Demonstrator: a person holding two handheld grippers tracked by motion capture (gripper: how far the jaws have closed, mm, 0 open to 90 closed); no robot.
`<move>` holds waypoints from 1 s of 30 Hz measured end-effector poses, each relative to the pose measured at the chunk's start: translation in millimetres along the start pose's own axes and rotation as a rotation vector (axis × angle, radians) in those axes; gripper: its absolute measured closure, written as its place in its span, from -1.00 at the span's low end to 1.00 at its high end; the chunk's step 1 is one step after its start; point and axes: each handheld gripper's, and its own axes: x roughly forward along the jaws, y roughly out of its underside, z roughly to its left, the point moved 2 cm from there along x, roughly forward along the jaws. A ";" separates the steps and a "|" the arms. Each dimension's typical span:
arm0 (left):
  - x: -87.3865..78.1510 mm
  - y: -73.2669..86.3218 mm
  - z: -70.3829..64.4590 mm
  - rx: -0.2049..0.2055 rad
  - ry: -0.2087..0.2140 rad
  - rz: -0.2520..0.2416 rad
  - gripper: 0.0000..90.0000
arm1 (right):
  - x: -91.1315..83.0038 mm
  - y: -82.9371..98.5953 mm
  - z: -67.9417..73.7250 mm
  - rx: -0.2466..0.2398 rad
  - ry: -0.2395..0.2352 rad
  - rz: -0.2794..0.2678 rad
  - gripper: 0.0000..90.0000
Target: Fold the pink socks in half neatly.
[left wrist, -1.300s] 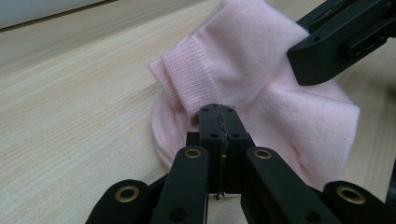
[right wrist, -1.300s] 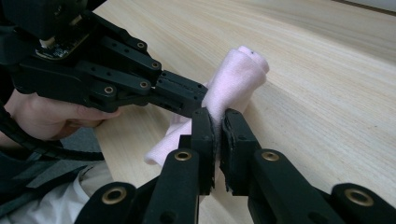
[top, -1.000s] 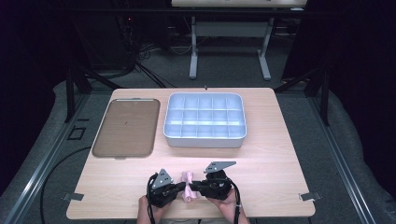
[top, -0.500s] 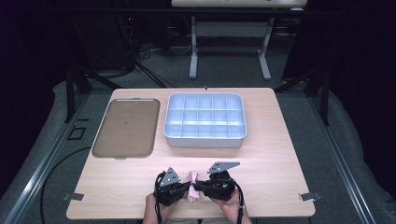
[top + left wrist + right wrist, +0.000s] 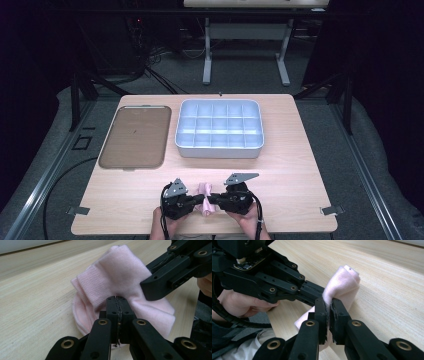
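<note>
A small pink sock (image 5: 204, 191) lies bunched near the table's front edge, between both grippers. My left gripper (image 5: 199, 199) comes at it from the left and is shut on its fabric; in the left gripper view the jaws pinch a fold of the pink sock (image 5: 117, 285) at the gripper (image 5: 117, 302). My right gripper (image 5: 210, 199) comes from the right and is shut on the same sock; in the right gripper view its jaws (image 5: 328, 305) clamp the rolled pink sock (image 5: 343, 281). The two grippers face each other, tips almost touching.
A white tray with several compartments (image 5: 219, 149) stands at the back middle of the table. A brown flat tray (image 5: 134, 136) lies to its left. A person's hands (image 5: 250, 220) hold the grippers at the table's front edge.
Both grippers and the sock have shifted slightly to the right and a bit nearer the front edge. Both keep their hold on the sock.
</note>
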 end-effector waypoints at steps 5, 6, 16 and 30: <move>-10.7 4.6 1.3 0.005 -0.032 0.003 0.93 | -4.2 2.4 -0.2 -0.003 0.011 -0.004 0.89; -12.0 5.8 3.2 0.003 -0.038 0.007 0.93 | -4.5 2.8 -0.4 0.000 0.011 -0.002 0.88; -1.2 9.0 5.3 0.027 -0.071 0.068 0.99 | 1.1 -1.8 4.3 -0.028 0.016 0.018 0.88; 0.7 8.5 9.1 -0.017 -0.052 0.075 0.99 | 26.1 -11.9 -0.5 -0.036 0.035 0.089 0.85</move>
